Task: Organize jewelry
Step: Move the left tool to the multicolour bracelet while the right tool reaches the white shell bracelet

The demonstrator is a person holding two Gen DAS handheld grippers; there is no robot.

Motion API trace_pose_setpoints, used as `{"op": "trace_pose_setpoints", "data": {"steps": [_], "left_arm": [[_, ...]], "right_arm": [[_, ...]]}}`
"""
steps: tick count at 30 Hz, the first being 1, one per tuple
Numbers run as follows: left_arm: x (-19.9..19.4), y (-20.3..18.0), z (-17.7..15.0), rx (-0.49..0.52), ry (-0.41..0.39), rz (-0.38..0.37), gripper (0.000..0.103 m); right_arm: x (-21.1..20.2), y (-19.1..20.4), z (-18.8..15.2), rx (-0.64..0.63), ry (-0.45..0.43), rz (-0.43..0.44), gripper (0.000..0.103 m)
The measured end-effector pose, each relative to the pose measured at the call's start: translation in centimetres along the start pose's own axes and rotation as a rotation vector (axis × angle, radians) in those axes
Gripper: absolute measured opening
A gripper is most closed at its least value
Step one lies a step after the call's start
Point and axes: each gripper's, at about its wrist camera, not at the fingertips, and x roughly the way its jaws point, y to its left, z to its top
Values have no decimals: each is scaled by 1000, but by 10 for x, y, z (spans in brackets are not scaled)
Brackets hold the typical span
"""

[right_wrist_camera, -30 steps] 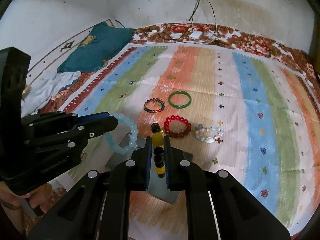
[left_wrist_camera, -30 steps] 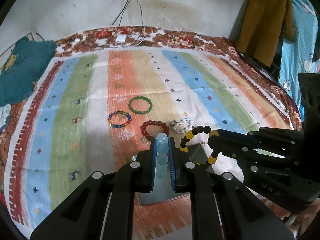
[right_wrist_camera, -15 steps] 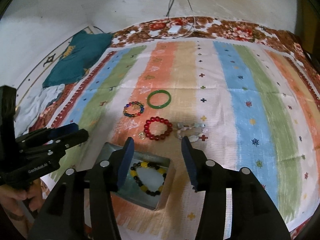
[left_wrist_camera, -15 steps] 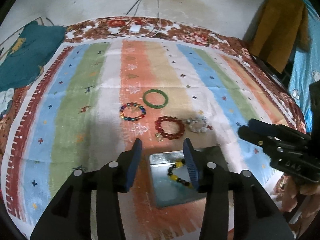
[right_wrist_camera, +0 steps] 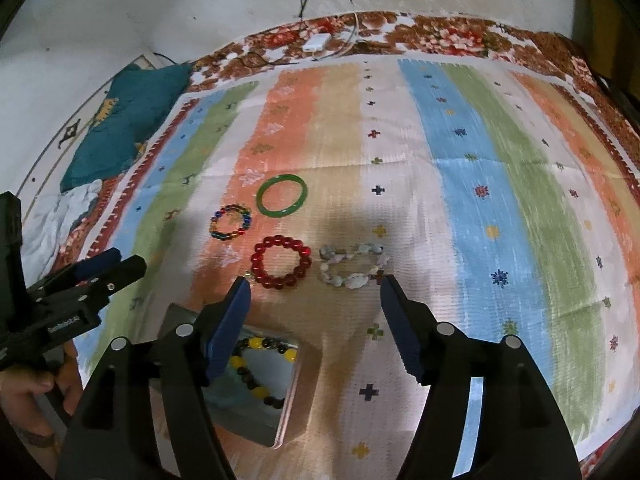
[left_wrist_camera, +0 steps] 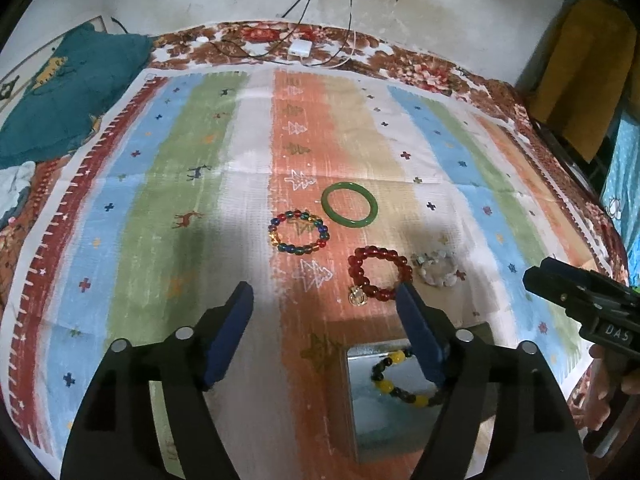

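Observation:
A metal tin (left_wrist_camera: 352,412) (right_wrist_camera: 294,392) sits on the striped cloth near me, holding a black-and-yellow bead bracelet (left_wrist_camera: 400,380) (right_wrist_camera: 260,368) and a pale blue one (left_wrist_camera: 372,408). Beyond it lie a red bead bracelet (left_wrist_camera: 378,272) (right_wrist_camera: 281,262), a pale stone bracelet (left_wrist_camera: 436,270) (right_wrist_camera: 352,266), a multicolour bead bracelet (left_wrist_camera: 299,232) (right_wrist_camera: 231,222) and a green bangle (left_wrist_camera: 349,205) (right_wrist_camera: 282,195). My left gripper (left_wrist_camera: 326,300) is open and empty, above the cloth left of the tin. My right gripper (right_wrist_camera: 314,294) is open and empty, just short of the red and stone bracelets.
The striped cloth (left_wrist_camera: 200,200) lies on a floral bedspread (left_wrist_camera: 420,68). A teal cushion (left_wrist_camera: 68,96) is at the far left. A white charger with cables (left_wrist_camera: 299,49) lies by the wall. Yellow and blue fabric (left_wrist_camera: 580,80) hangs at the right.
Both grippers opened and dropped their bracelets into the tin: the left the pale blue one, the right the black-and-yellow one. Both then pulled up and apart.

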Motion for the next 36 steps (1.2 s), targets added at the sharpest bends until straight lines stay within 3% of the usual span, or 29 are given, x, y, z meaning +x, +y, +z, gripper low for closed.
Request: {"op": "trace_pose_setpoints", "data": {"steps": [21,36], "left_arm": [[71,25,28,4,93,79,77],[102,37,40,-9,130,110,77]], "right_arm": [[58,-36,20,57,109,-62,69],[96,-37,22,27,172,-114,69]]}}
